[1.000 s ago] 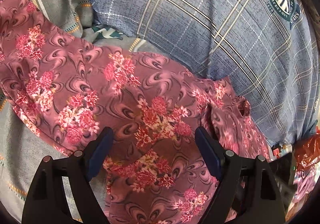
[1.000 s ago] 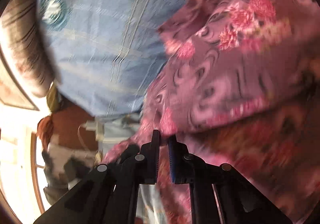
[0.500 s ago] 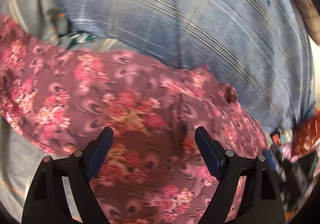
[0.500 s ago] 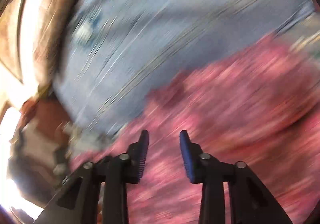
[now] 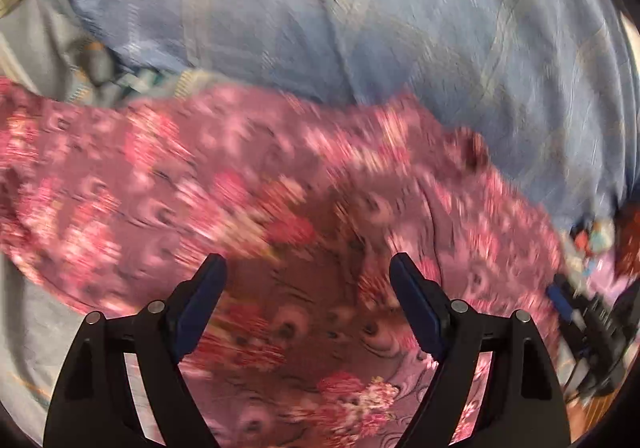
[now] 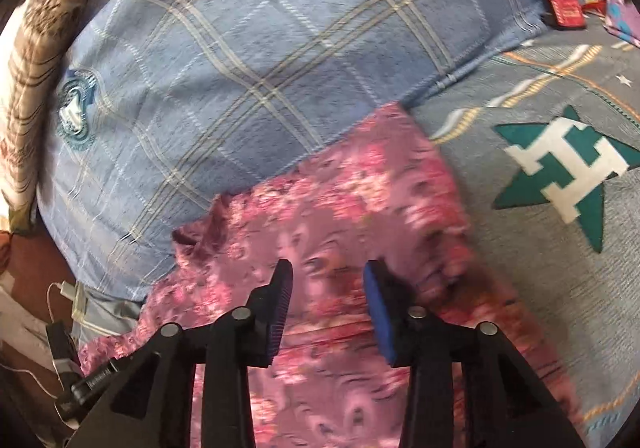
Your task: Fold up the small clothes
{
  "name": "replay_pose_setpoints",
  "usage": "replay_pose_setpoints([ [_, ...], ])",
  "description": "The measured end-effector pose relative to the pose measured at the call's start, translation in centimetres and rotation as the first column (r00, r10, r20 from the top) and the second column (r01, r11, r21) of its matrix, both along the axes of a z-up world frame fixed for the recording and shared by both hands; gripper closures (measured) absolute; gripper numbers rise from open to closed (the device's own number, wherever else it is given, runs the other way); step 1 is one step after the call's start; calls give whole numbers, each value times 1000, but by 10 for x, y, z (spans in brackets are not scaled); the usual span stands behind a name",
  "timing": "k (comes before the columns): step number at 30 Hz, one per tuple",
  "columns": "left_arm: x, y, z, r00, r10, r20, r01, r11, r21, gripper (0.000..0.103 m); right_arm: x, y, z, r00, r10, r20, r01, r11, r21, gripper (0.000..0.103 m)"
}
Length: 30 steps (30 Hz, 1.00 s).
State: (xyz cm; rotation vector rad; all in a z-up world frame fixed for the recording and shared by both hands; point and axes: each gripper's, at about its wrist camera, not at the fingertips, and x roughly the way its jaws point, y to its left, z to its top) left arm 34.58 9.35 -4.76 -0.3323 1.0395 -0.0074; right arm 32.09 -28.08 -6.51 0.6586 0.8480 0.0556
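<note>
A mauve garment with pink and red flowers point(image 5: 240, 184) lies spread on the bed, its far edge against a blue plaid pillow point(image 5: 360, 16). My left gripper point(image 5: 308, 280) is open and empty, hovering over the garment's middle. In the right wrist view the same garment point(image 6: 352, 200) lies below my right gripper point(image 6: 326, 284), which is open and empty above it. Both views are blurred by motion.
The blue plaid pillow point(image 6: 240, 48) fills the back. A grey bedsheet with a green star print point(image 6: 560, 164) lies to the right. Small packets point(image 6: 564, 8) sit at the far right corner. A charger and cable point(image 6: 64, 292) lie at the left.
My right gripper opened and let go of the garment edge, then swung over the cloth. The left gripper stayed open and drifted a little over the garment.
</note>
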Motion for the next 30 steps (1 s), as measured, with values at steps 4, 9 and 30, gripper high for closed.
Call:
replay_pose_setpoints([
  [4,-12,66,31,986,162,47,-161,987,-29,19,7,38,7,997,83,2,-83,997,6,63],
  [9,-62,182,55,907,413,86,-400,906,-138,19,4,81,6,980,197,-18,-197,980,23,54],
  [30,-100,339,28,771,636,-5,-533,641,-552,33,-4,113,-12,954,301,-10,-301,954,-13,47],
])
